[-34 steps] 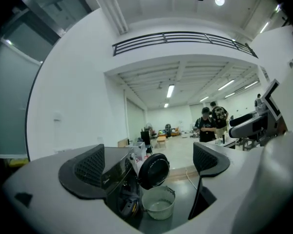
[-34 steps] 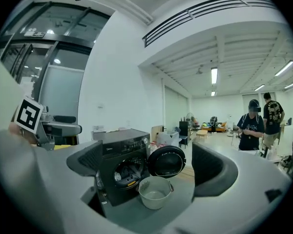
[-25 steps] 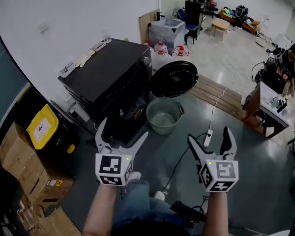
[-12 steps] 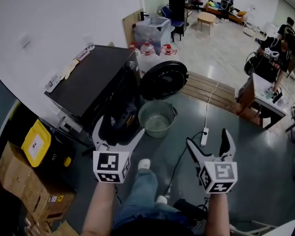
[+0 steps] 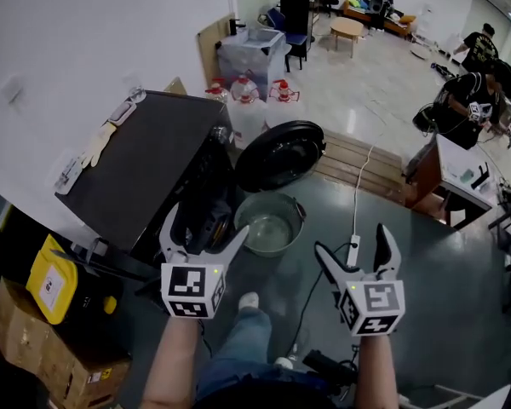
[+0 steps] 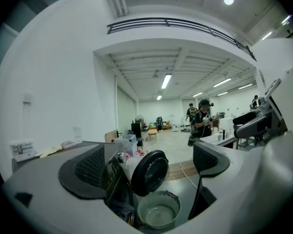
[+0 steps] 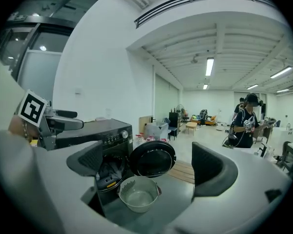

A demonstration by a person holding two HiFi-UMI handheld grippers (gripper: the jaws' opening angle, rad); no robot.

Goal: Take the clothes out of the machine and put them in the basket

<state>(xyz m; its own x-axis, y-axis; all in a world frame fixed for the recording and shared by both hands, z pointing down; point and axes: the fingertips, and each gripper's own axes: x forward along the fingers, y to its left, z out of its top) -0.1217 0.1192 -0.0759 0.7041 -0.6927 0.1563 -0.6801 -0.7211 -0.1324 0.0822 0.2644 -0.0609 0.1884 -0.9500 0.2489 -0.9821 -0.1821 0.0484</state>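
Both empty: left gripper (image 5: 209,228), right gripper (image 5: 351,244), fingers spread wide, well short of machine (image 5: 145,160). Clothes (image 7: 107,172) heaped in drum, door (image 5: 281,153) swung open. Basket (image 5: 270,224) empty on floor, just beside opening. Crouch, reach inside, pinch thick fold.

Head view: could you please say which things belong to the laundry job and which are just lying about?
Job: black front-loading washing machine, its round open door, dark clothes in the drum, grey plastic basket, left tool, right tool, both open.

Lying about: yellow-lidded box, cardboard boxes, white power strip, clear water jugs.
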